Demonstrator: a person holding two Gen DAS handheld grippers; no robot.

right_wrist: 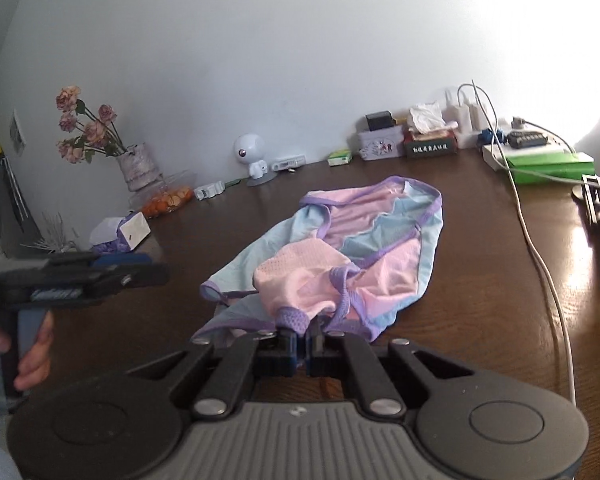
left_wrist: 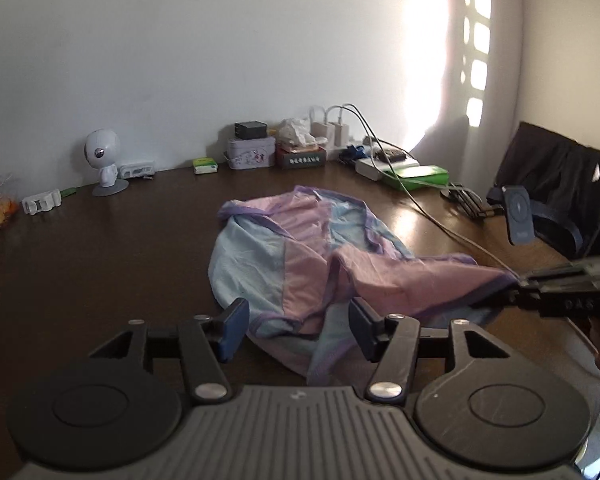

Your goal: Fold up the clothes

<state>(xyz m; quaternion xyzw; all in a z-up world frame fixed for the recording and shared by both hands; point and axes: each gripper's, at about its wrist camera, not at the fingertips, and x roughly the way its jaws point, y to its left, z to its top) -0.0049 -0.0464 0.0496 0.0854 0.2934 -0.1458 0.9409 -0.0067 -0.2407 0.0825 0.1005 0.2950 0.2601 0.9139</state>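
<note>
Between my right gripper's [right_wrist: 304,346] fingers: purple hem of the pink-and-blue garment [right_wrist: 340,248], pinched tight. Ahead of my left gripper's [left_wrist: 296,330] wide-apart, empty fingers: garment heaped on desk [left_wrist: 100,248].

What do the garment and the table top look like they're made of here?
Garment: thin, soft knit fabric in pink and light blue panels with purple binding; the lifted pink part shows tiny perforations, so probably a mesh synthetic. It drapes limply from the right gripper. Table: dark brown wood or wood veneer, with visible grain and glossy reflections that suggest a lacquered finish.
</note>
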